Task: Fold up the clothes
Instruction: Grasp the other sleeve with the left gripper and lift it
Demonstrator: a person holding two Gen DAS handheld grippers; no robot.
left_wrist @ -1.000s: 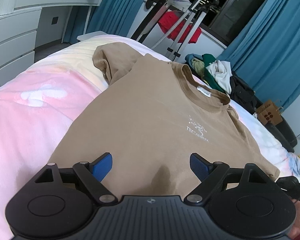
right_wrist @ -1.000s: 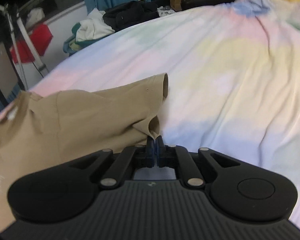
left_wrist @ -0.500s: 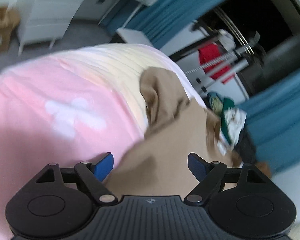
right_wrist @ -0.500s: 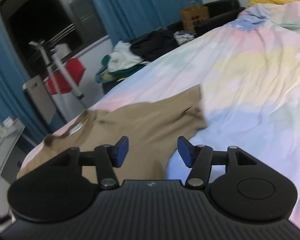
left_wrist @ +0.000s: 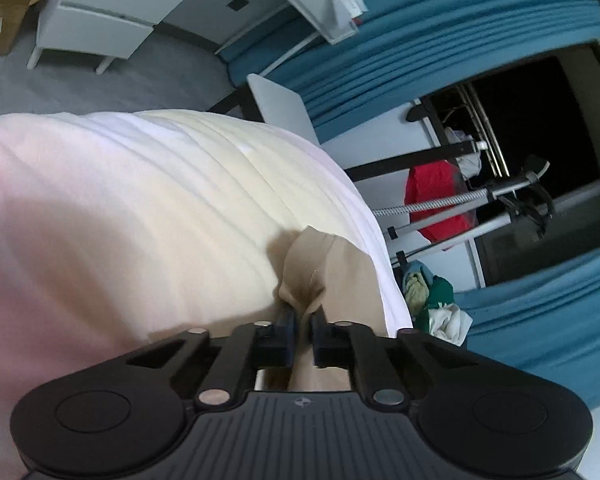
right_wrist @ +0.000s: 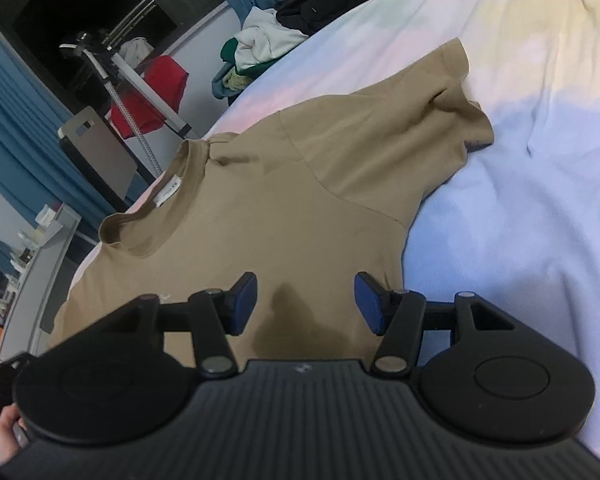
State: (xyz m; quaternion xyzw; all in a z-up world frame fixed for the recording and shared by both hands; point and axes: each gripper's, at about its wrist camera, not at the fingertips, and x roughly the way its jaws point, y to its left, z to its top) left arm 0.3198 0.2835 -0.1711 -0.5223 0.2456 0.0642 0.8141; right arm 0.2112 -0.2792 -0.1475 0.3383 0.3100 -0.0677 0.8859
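Note:
A tan T-shirt (right_wrist: 284, 184) lies face up on the pastel bedspread (right_wrist: 540, 200), collar toward the bed's far edge, one sleeve (right_wrist: 452, 92) spread to the right. My right gripper (right_wrist: 305, 300) is open and empty, hovering over the shirt's chest. In the left wrist view my left gripper (left_wrist: 302, 330) is shut on a bunched fold of the T-shirt's other sleeve (left_wrist: 312, 276), near the bed's edge. The rest of the shirt is hidden there behind the gripper.
A pile of clothes (right_wrist: 268, 48) and a metal rack with a red garment (left_wrist: 436, 200) stand beyond the bed. White drawers (left_wrist: 100, 12) and a desk stand on the floor at the left. Blue curtains (left_wrist: 420, 32) hang behind.
My left gripper swung over to the shirt's left sleeve and closed on it. My right gripper let go of the right sleeve, opened, and moved back over the shirt's chest.

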